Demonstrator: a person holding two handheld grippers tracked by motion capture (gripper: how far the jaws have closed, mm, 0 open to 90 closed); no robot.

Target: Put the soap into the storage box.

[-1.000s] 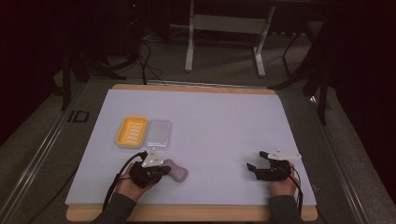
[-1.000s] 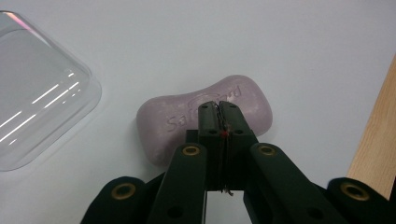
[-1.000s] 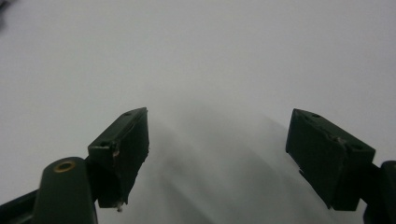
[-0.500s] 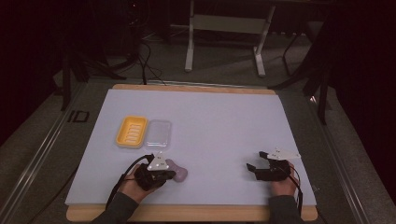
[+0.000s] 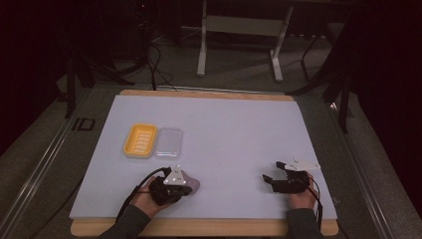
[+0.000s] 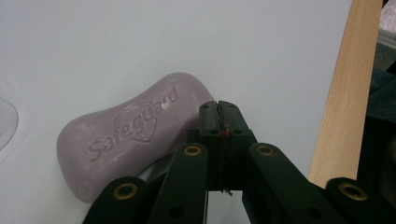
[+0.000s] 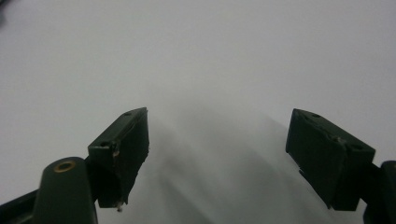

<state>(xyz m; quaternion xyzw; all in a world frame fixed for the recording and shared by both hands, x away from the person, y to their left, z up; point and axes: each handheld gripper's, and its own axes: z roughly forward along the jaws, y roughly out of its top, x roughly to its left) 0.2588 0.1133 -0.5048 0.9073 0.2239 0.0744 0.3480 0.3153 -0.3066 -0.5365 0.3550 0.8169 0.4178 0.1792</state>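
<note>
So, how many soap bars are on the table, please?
1. The purple soap bar lies on the table near its front edge, just beside the shut left gripper. The yellow dish holds no bar.

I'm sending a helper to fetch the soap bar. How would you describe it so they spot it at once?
On the pale mat, look near the front edge, beside the left gripper. The soap bar lies flat there: dull purple, kidney-shaped, with a brand name pressed in, unlike the yellow tray and clear lid farther back.
</note>
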